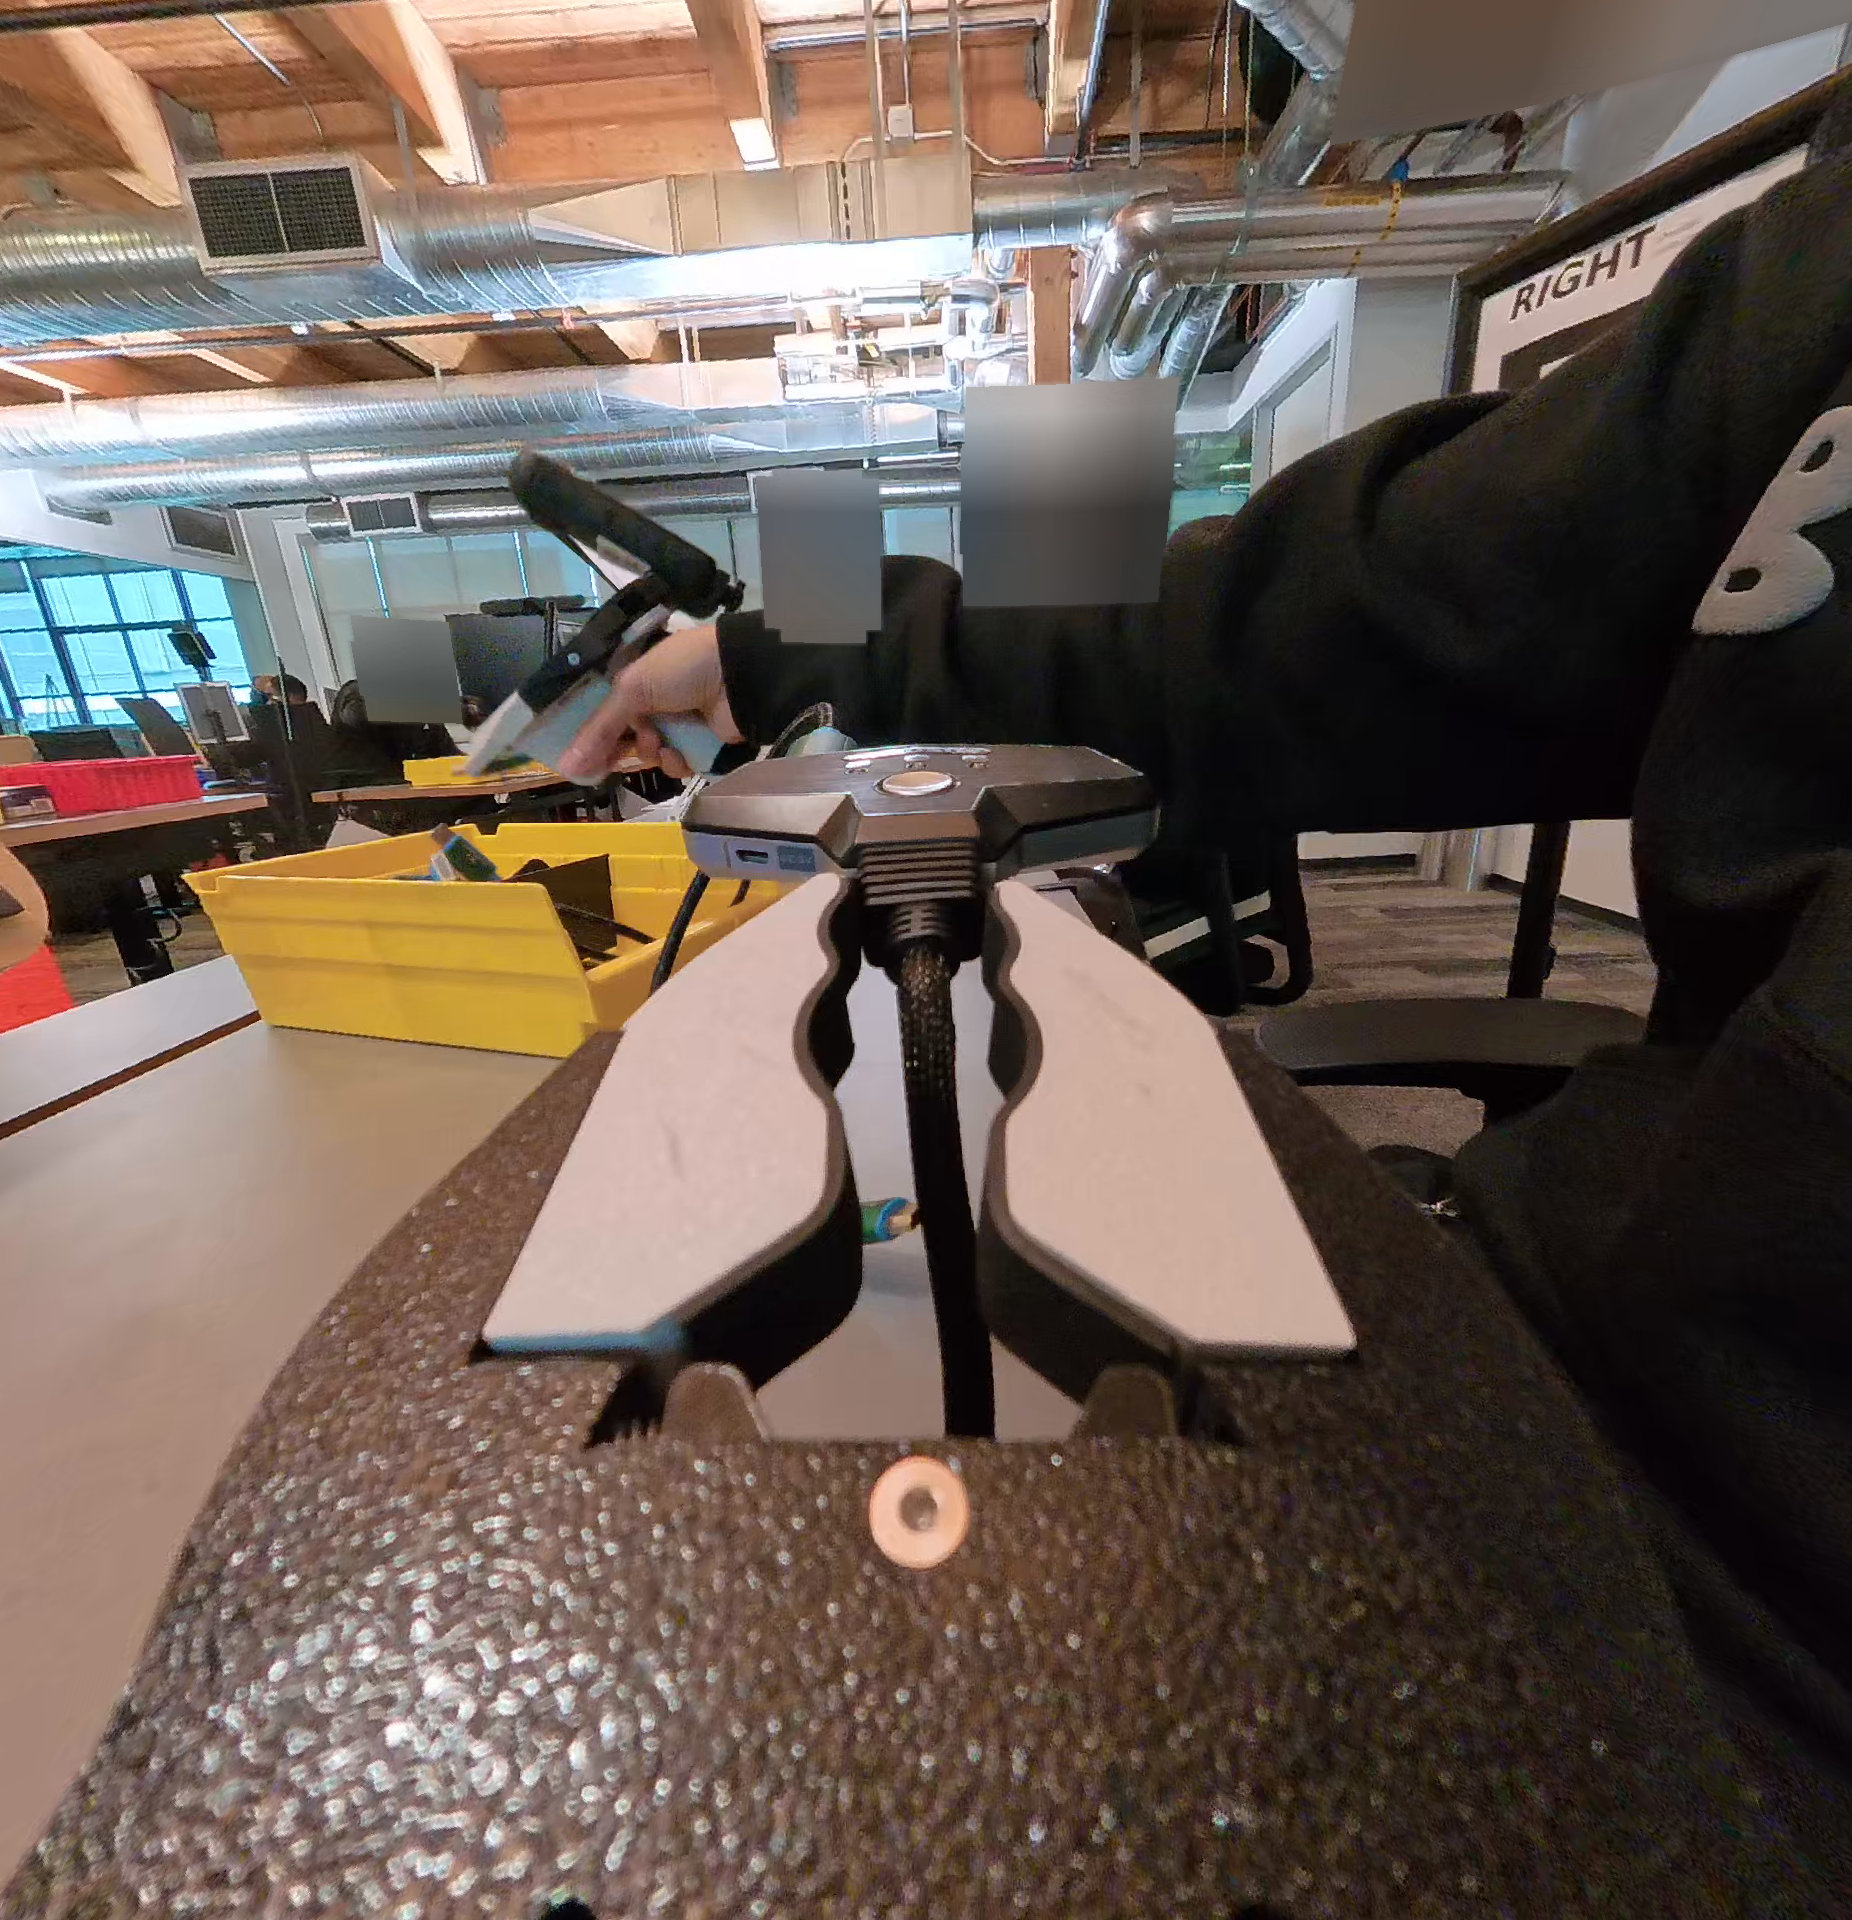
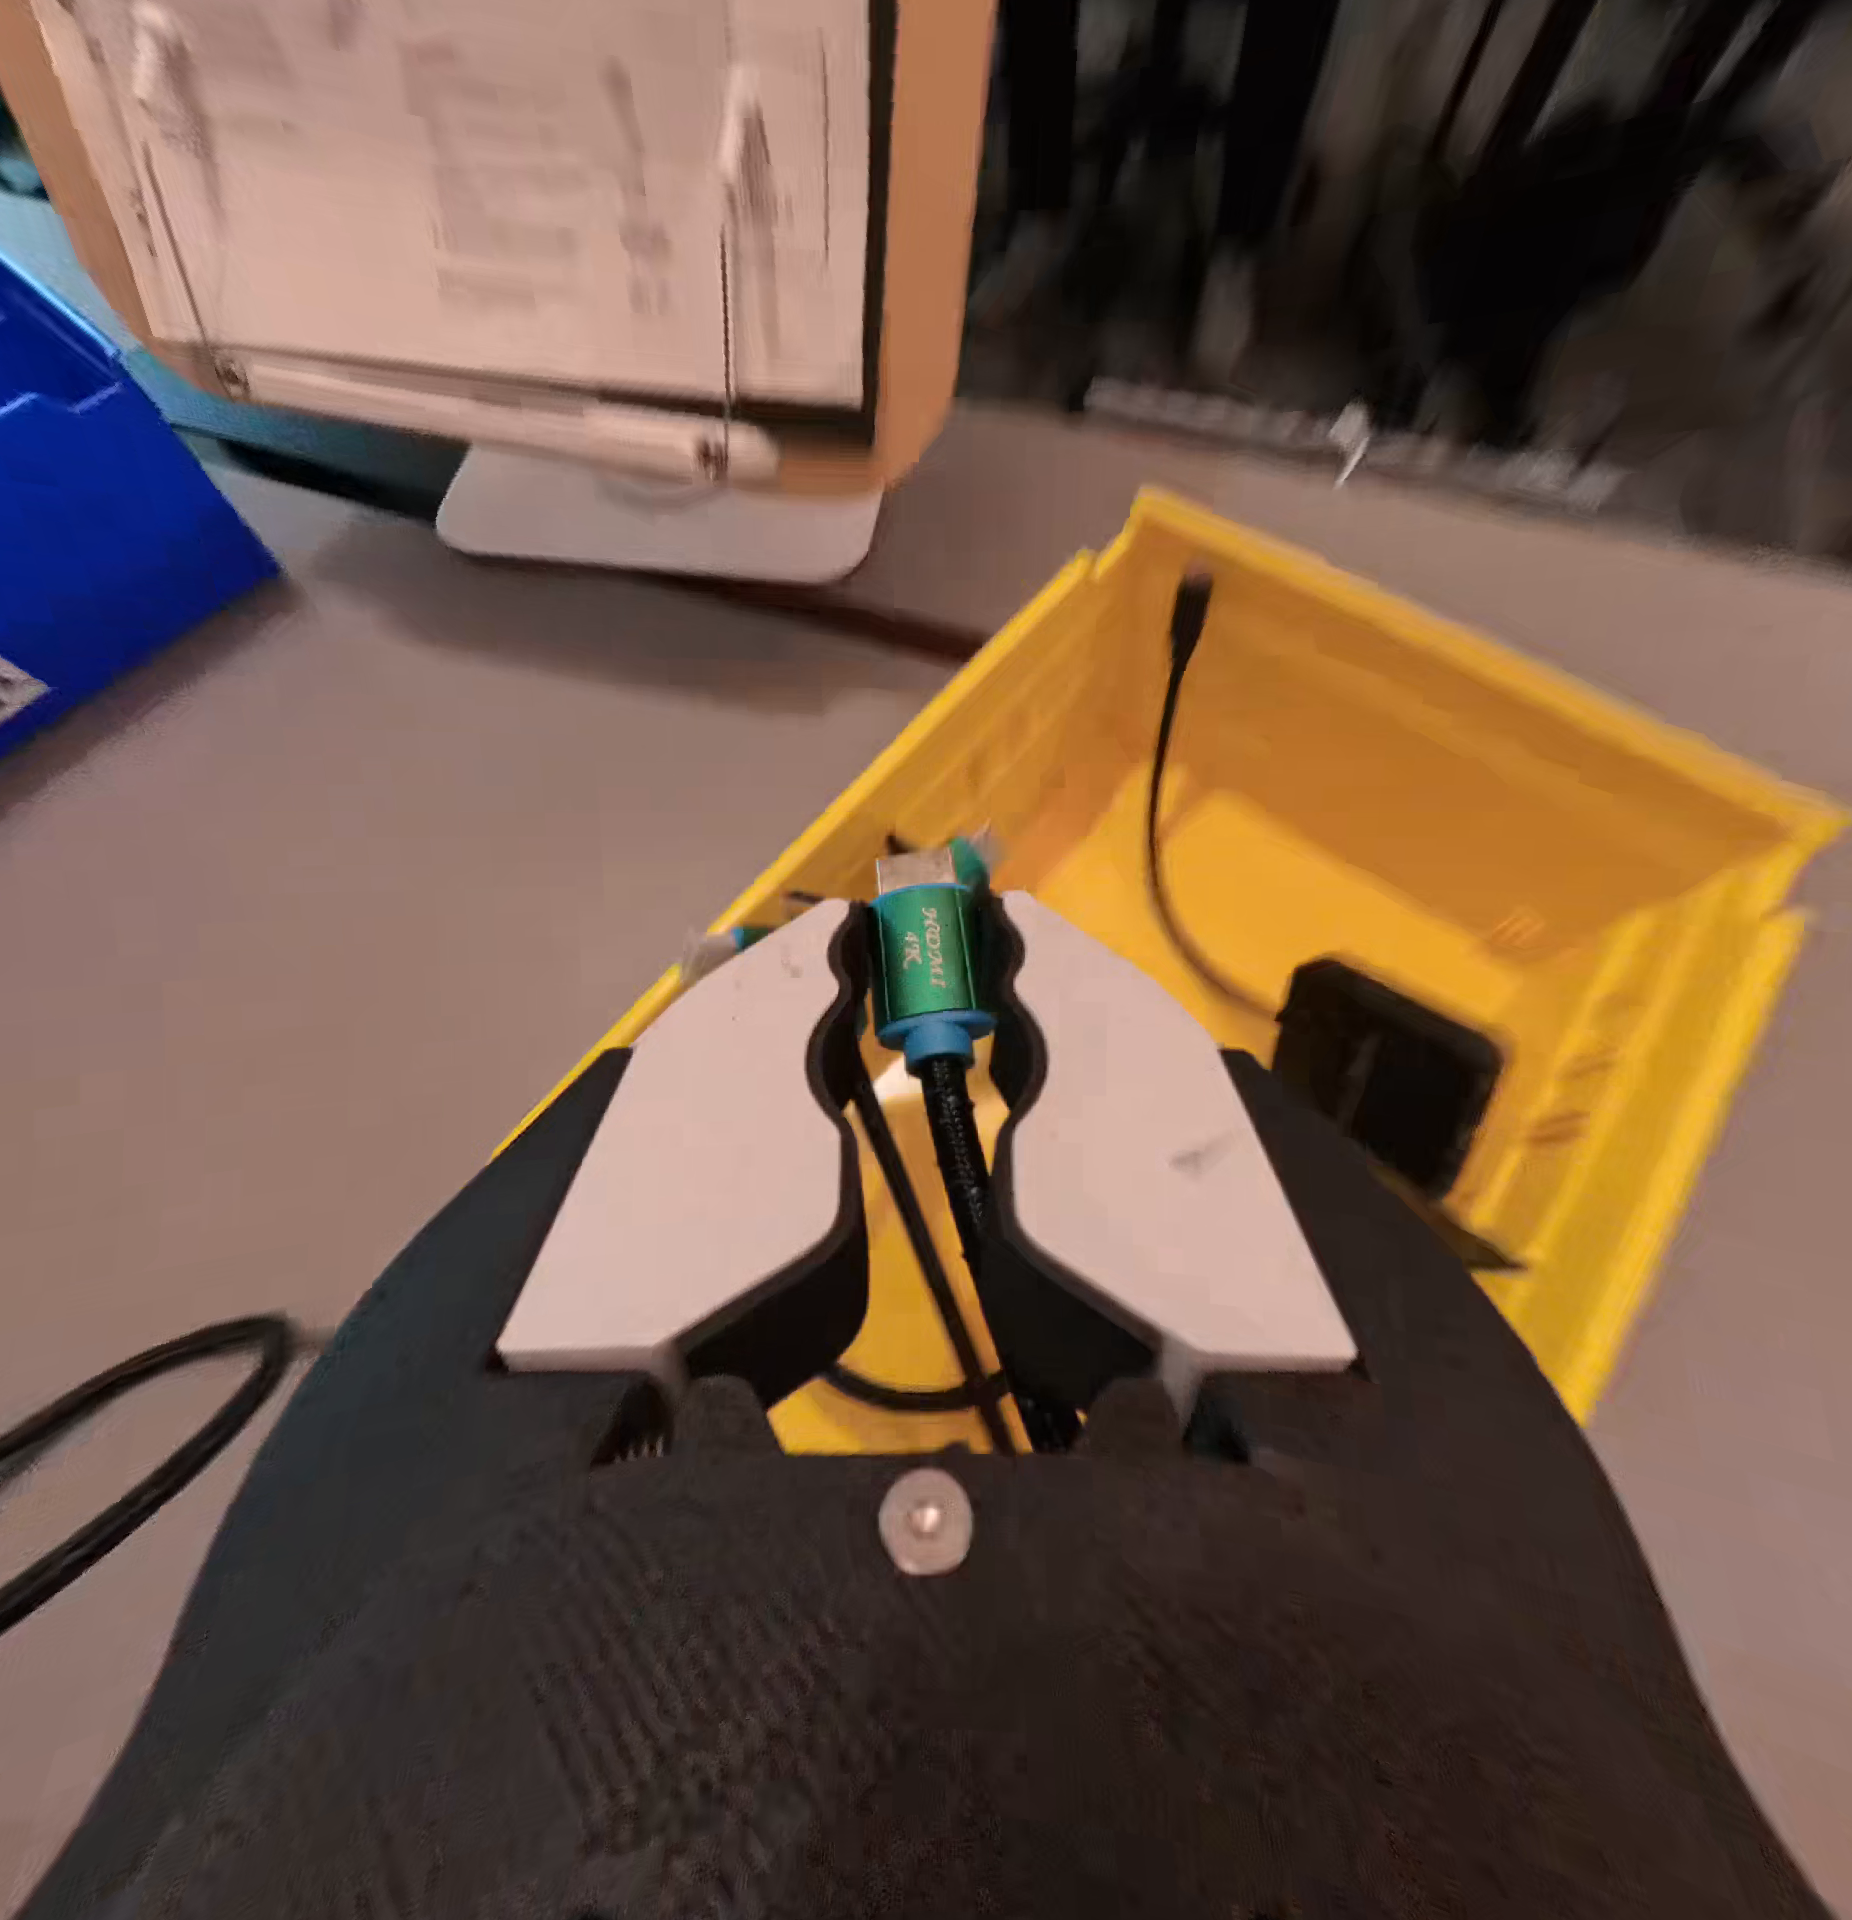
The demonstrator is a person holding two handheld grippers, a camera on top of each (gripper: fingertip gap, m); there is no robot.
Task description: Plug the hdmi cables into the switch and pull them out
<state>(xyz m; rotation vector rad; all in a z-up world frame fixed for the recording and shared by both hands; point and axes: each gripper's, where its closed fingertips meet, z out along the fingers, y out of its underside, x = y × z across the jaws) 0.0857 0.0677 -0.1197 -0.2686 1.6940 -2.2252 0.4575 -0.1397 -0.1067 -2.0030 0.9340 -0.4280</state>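
left gripper [image 1: 917, 914]: clamped on the HDMI switch's [image 1: 917, 805] ribbed cable collar, held up off the tabletop
right gripper [image 2: 927, 961]: pinching a green HDMI plug [image 2: 920, 961] over the yellow bin [image 2: 1680, 935]
tip: line the plug up square with a port (don't force it)

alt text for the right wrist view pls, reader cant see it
The right gripper is shut on a green HDMI plug with a braided black cable, held above an open yellow bin on a grey table. Inside the bin lie a thin black cable and a small black block.
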